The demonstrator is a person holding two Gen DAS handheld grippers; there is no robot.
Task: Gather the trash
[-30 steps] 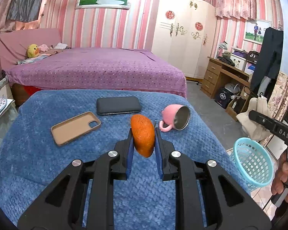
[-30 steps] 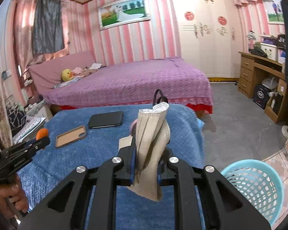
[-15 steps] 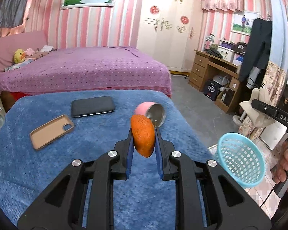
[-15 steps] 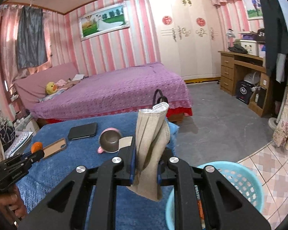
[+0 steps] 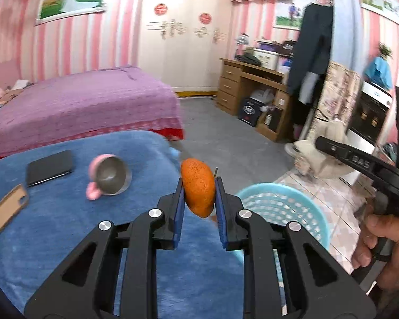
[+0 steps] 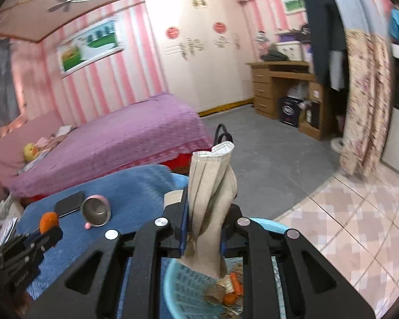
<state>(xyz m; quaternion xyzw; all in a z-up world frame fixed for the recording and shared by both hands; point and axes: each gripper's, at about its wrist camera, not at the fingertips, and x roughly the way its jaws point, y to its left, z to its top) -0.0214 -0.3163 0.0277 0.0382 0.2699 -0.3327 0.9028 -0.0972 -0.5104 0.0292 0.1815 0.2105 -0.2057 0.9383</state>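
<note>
Right tool [image 6: 202,235], clenched on a crumpled face mask [image 6: 209,199], sits over the blue basket [image 6: 177,287], probably nearer than left tool [image 5: 199,212] gripping orange peel [image 5: 198,187].

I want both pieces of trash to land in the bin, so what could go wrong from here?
The orange peel in the left hand-held gripper sits beside the blue basket, not over it; released now, it may miss. The face mask in the right hand-held gripper could snag on the basket rim.
</note>
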